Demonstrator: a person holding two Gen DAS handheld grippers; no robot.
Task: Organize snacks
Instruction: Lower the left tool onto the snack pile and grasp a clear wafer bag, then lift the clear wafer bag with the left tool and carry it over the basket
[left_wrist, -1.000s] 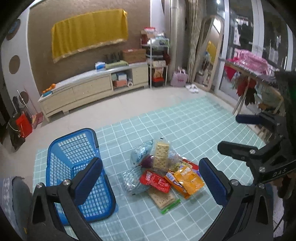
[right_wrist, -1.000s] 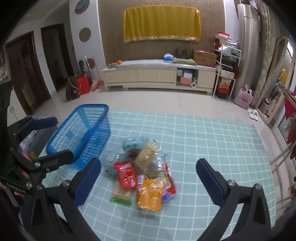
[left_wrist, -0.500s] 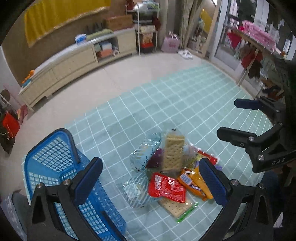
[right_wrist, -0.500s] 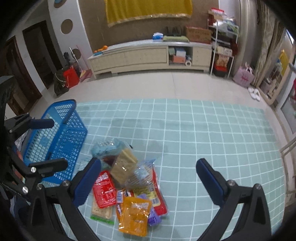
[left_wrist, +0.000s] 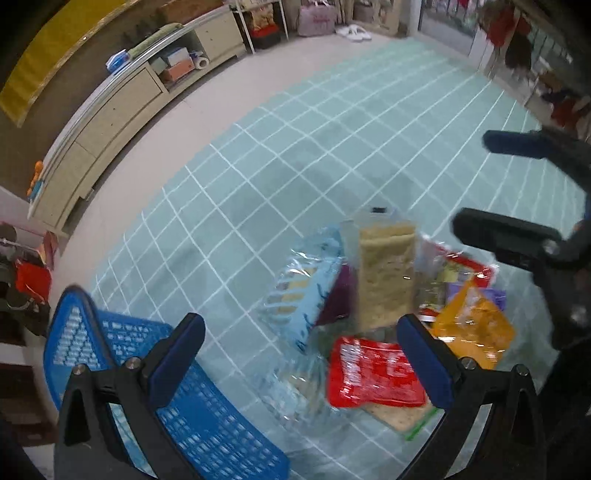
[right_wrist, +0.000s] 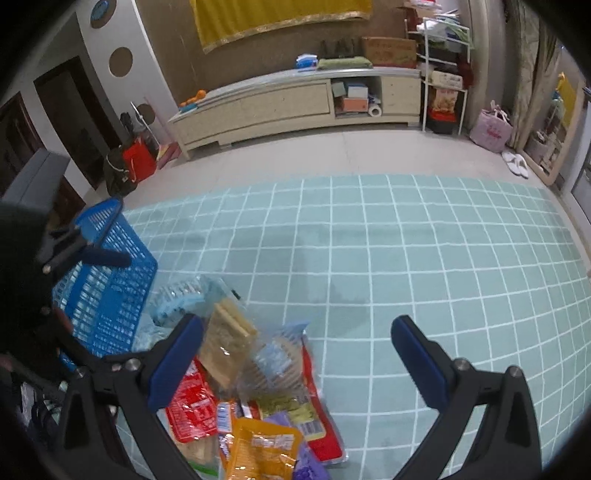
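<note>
A pile of snack packs lies on the teal checked mat (left_wrist: 332, 147): a cracker pack (left_wrist: 386, 275), a light blue bag (left_wrist: 303, 291), a red pack (left_wrist: 373, 373) and an orange pouch (left_wrist: 476, 332). A blue plastic basket (left_wrist: 110, 350) stands left of the pile. My left gripper (left_wrist: 301, 350) is open and empty just above the pile's near-left side. My right gripper (right_wrist: 295, 354) is open and empty over the pile's right part, above the cracker pack (right_wrist: 225, 343), red pack (right_wrist: 192, 410) and orange pouch (right_wrist: 262, 450). The basket (right_wrist: 107, 280) is at the left.
A long beige cabinet (right_wrist: 288, 107) runs along the far wall, with a metal shelf rack (right_wrist: 443, 74) and a pink bag (right_wrist: 495, 129) to its right. Red bags (right_wrist: 138, 162) stand near the left wall. The mat (right_wrist: 406, 258) stretches to the right.
Both grippers have dropped lower and closer to the snack pile, tilting downwards. The pile and basket now look larger. Both stay open.
</note>
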